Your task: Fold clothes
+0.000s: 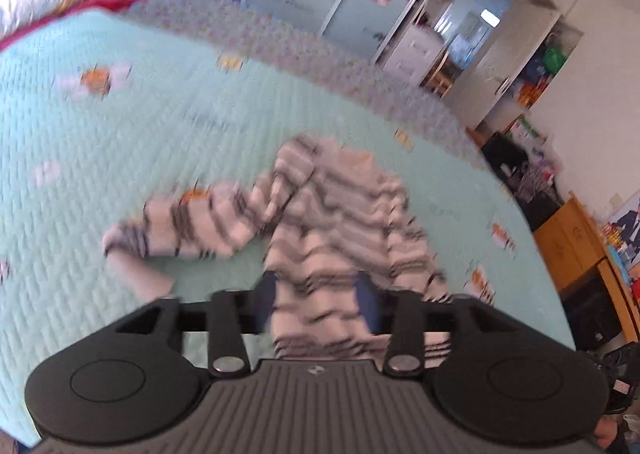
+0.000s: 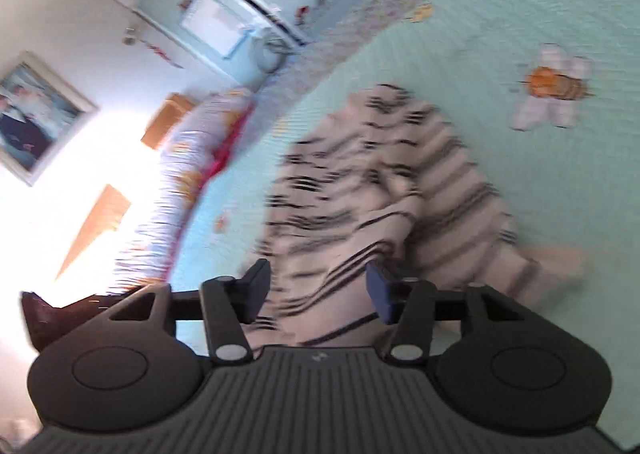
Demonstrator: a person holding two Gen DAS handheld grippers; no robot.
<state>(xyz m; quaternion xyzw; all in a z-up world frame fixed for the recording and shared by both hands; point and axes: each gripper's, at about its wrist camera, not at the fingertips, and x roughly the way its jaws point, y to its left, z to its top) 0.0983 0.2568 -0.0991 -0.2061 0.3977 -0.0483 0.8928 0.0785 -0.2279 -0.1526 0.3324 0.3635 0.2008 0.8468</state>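
Striped sweater (image 1: 340,214) lies rumpled on the mint quilted bed (image 1: 120,154), one sleeve flung out to the side. Left gripper (image 1: 320,302) hovers over its near edge, fingers (image 1: 267,294) apart w/ fabric seen between them; can't tell if they're pinching it, frame's blurred. Right gripper (image 2: 318,290), same story: fingers (image 2: 380,290) parted over sweater (image 2: 380,182), grip unclear.

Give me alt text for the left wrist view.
A striped sweater lies rumpled on a mint green quilted bed, one sleeve flung left. The left gripper hangs over its near edge, fabric between its fingers. The image is motion blurred.
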